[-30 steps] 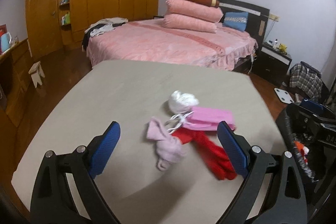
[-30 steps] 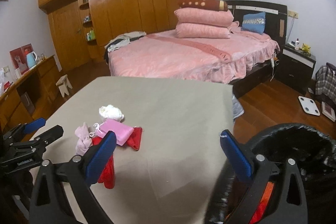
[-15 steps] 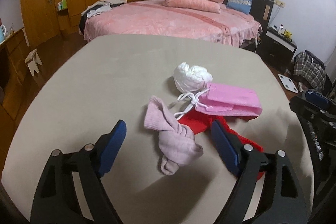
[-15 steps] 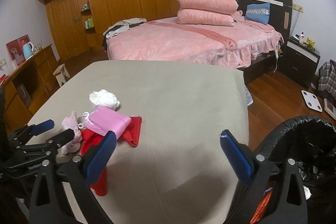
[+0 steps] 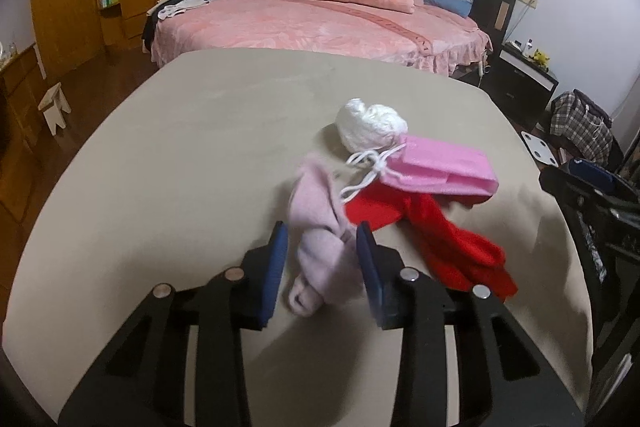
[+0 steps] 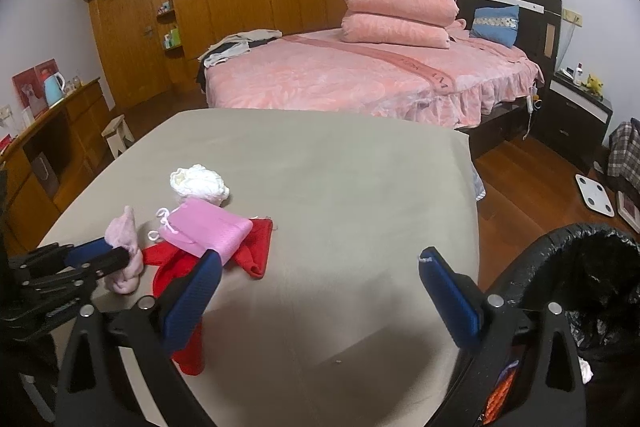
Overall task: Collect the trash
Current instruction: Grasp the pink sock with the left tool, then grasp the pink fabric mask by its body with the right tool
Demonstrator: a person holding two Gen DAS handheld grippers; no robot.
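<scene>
**Ana:** Left wrist view first, what do you get?

**Ben:** Left gripper (image 5: pixel 322 239) low over the beige table (image 5: pixel 192 131), and its jaws have just been closing. They stand narrow, one blue pad on each side of the pale pink sock (image 5: pixel 320 227). The right pad looks to be against the cloth; on the left I cannot tell whether it touches.

**Ana:** And the other bits?

**Ben:** Just beyond the sock lies a red cloth (image 5: pixel 452 235), partly under a folded pink cloth (image 5: pixel 440 169) with white strings. A white wad (image 5: pixel 370 125) sits touching the far end of the pink one. Right gripper shows as a dark shape at the right edge. Behind the table stands a bed (image 5: pixel 312 23) with a pink cover.

**Ana:** Right wrist view?

**Ben:** Right gripper (image 6: pixel 320 275) hangs over bare table with its jaws wide and nothing between them. The same pile lies at the left: sock (image 6: pixel 126 251), red cloth (image 6: pixel 256 251), pink cloth (image 6: pixel 208 231), white wad (image 6: pixel 198 181). From this side the left gripper (image 6: pixel 116 255) has the sock between its fingers, the sock bunched at the grip and sticking up above it.

**Ana:** Bin?

**Ben:** Black-lined trash bin (image 6: pixel 580 279) at the lower right, just beside the table edge, well apart from the pile
</scene>
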